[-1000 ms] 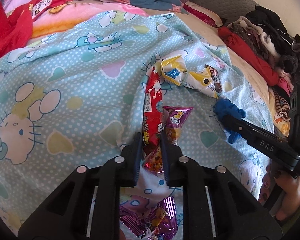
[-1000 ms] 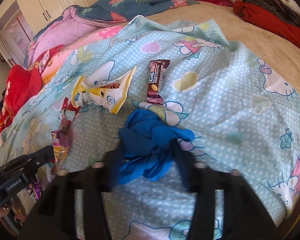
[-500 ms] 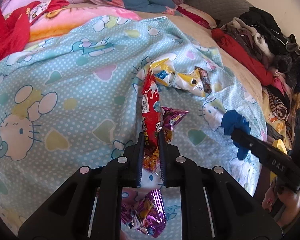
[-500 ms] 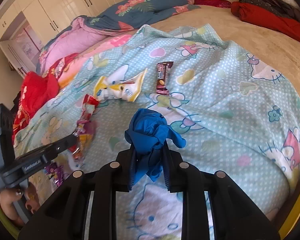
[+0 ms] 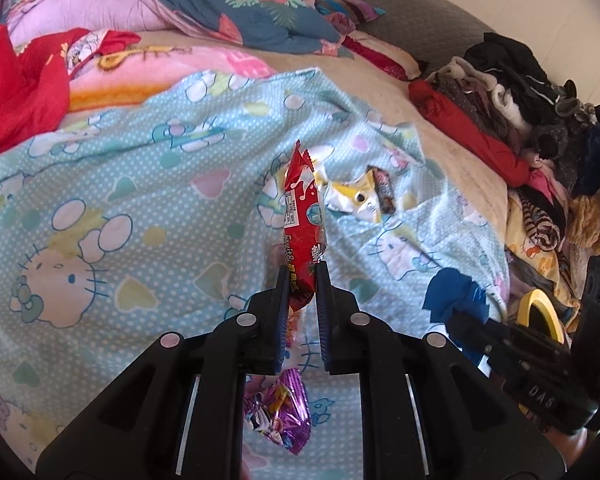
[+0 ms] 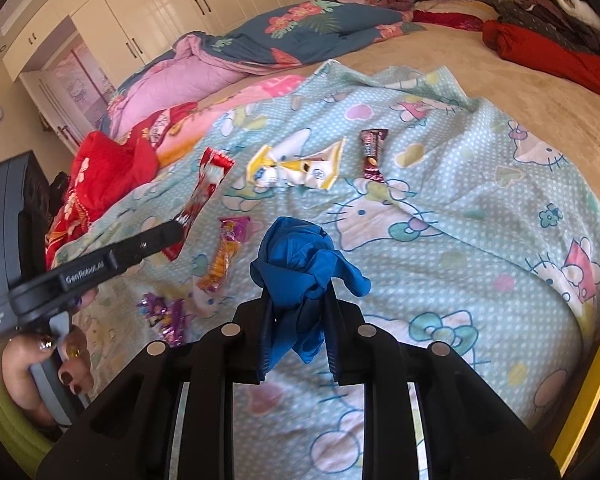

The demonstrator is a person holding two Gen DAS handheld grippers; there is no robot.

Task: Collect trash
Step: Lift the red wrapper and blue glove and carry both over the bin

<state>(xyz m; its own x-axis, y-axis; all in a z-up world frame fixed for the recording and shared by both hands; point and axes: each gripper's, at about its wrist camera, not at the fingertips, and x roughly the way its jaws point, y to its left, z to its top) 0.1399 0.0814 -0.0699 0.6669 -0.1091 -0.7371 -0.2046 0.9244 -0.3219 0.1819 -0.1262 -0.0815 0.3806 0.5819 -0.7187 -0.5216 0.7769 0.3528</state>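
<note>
You are lifting the long red foil snack wrapper point(image 5: 302, 216) clear of the pale blue cartoon-print bedsheet point(image 5: 140, 184), where a second ago it was lying flat; the left gripper point(image 5: 302, 280) is pinching its lower end with the jaws nearly closed, so the wrapper is standing up above the sheet. The crumpled blue plastic glove point(image 6: 300, 268) is also riding off the sheet now, squeezed between the nearly closed jaws of the right gripper point(image 6: 298, 308). With both tools loaded, you are likely ready to carry these two to a bin. Measured from the red wrapper, the small pink-and-orange sweet packet point(image 6: 226, 256) is lying just beside it, the purple foil packet point(image 5: 278, 416) nearer you, and the torn yellow-and-white wrapper point(image 6: 296, 166) and brown chocolate bar wrapper point(image 6: 371, 155) farther off.
</note>
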